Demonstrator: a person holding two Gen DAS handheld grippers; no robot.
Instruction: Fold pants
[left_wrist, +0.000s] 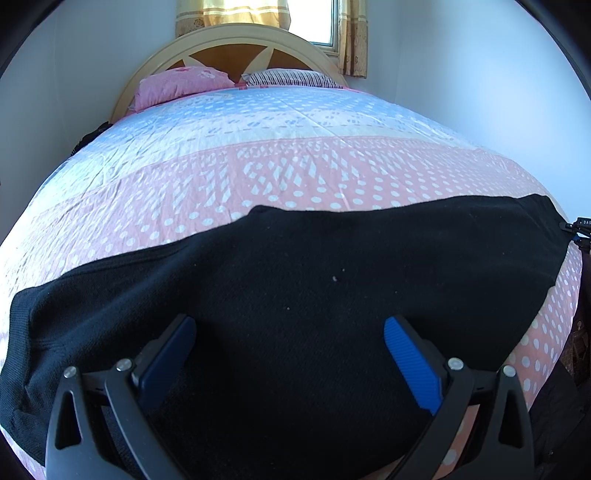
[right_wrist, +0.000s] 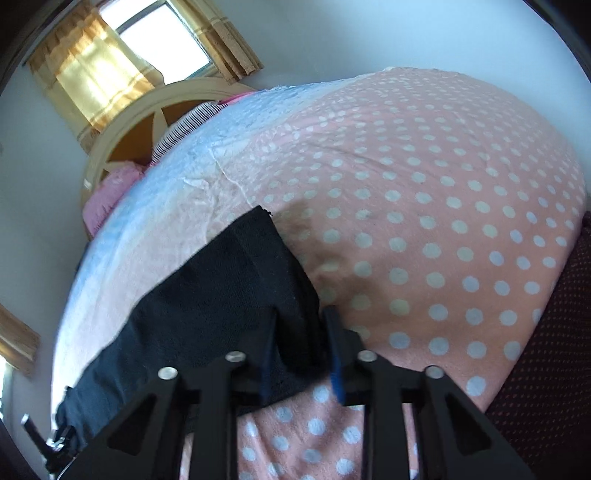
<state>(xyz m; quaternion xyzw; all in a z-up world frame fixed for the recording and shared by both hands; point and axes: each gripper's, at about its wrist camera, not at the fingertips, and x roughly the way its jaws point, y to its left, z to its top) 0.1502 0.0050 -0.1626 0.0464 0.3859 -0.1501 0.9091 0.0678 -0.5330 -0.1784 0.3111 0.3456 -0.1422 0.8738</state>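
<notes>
1. Black pants (left_wrist: 295, 280) lie spread flat across near end of bed (left_wrist: 280, 162).
2. Left gripper (left_wrist: 290, 332): fingers wide apart, gripping nothing, above pants.
3. Right gripper (right_wrist: 301, 332): fingers narrow, pinching the pants' right edge.

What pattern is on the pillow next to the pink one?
Thin dark and white stripes on the striped pillow; the left wrist view shows it best.

A made bed in a pale-walled room

A pink and pale-blue dotted bedspread (left_wrist: 295, 155) covers the bed; at its head edge a pink pillow (left_wrist: 177, 86) and a striped pillow (left_wrist: 291, 78) lie against a rounded cream headboard (left_wrist: 229, 40), below a window (left_wrist: 314, 20) with yellow curtains (left_wrist: 352, 37).
</notes>
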